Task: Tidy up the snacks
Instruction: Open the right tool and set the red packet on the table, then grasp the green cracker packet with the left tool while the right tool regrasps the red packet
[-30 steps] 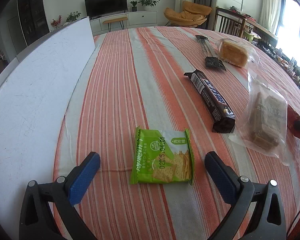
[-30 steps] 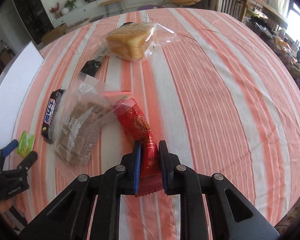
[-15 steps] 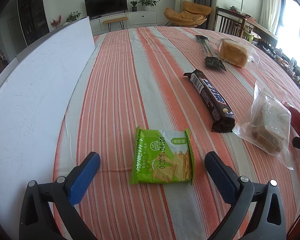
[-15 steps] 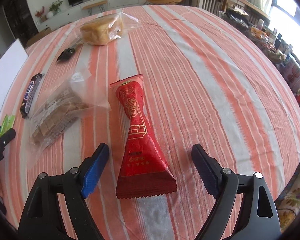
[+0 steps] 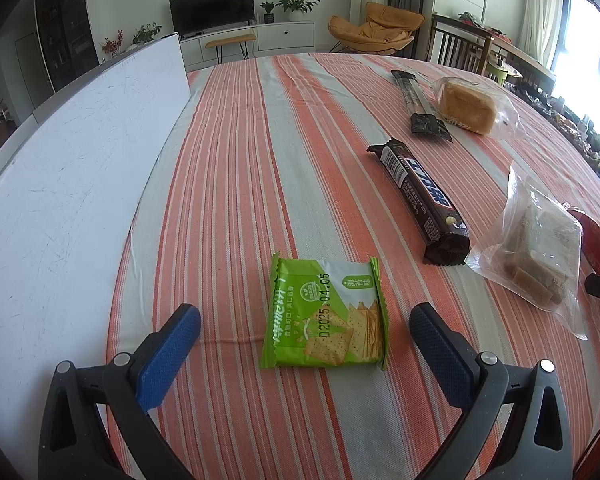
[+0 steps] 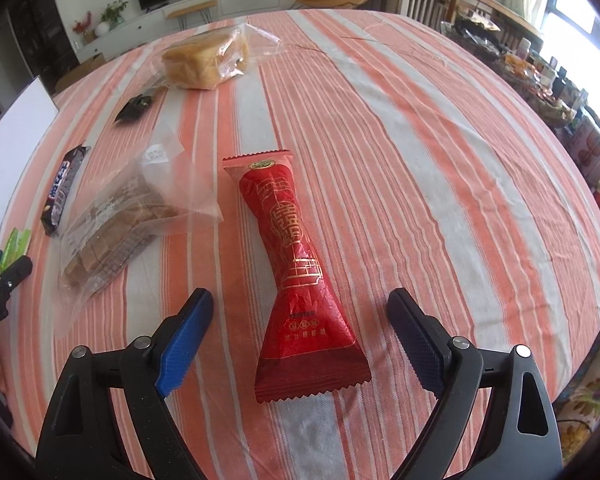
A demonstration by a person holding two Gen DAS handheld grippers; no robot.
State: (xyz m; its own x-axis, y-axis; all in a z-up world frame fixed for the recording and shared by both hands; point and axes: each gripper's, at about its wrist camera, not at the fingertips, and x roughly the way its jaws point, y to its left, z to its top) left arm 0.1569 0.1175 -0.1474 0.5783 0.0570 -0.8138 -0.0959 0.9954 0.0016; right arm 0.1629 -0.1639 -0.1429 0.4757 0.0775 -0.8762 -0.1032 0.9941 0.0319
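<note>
The striped bench [image 5: 240, 152] carries a loose row of snacks. The right gripper [image 6: 300, 334] has its jaws wide, the red pastry packet [image 6: 296, 264] lying flat between them; the left gripper [image 5: 305, 340] is equally wide around the green cracker packet [image 5: 326, 318]. Best close squarely on the packet's middle. Only the left view shows the white board [image 5: 72, 184] fully.
</note>
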